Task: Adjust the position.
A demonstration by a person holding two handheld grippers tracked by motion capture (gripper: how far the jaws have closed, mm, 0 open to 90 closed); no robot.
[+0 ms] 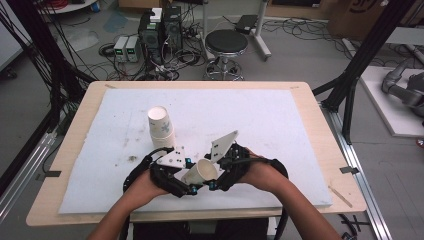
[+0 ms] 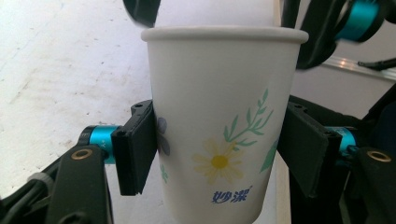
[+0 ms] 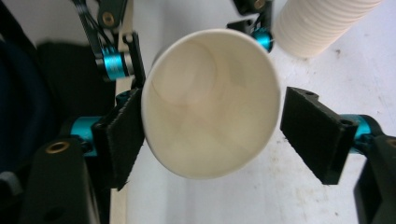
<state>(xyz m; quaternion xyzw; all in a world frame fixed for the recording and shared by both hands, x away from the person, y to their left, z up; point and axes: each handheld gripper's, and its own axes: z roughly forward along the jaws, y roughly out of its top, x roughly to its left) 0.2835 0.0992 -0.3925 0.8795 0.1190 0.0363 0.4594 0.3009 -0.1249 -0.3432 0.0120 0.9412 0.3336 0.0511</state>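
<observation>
**Inspector A:** Items are recorded from left to right. On the white mat (image 1: 100,150) covering the desk (image 1: 75,125), a stack of paper cups (image 1: 161,126) is seen standing upside down, left of centre, just beyond the left claw.

**Inspector B:** And the left claw (image 1: 192,181)?

**Inspector A:** It is held low over the near part of the mat, in the person's left hand (image 1: 145,184). In the left gripper view its two black pads are seen pressed against opposite sides of a single paper cup (image 2: 219,140); the cup is pinched at mid-height. A printed daisy, green leaves and blue lettering are noted on the cup wall.

**Inspector B:** The location of that cup?

**Inspector A:** It is found between the two claws, tilted, with its open mouth turned toward the right claw, clear of the stack.

**Inspector B:** The right claw (image 1: 216,176)?

**Inspector A:** It is spread. In the right gripper view the cup's rim is seen close against one pad (image 3: 122,135), though contact cannot be confirmed, while the opposite pad stands apart from the rim with mat visible between. The cup's empty interior is faced directly. The right hand (image 1: 262,172) is noted beside it.
</observation>
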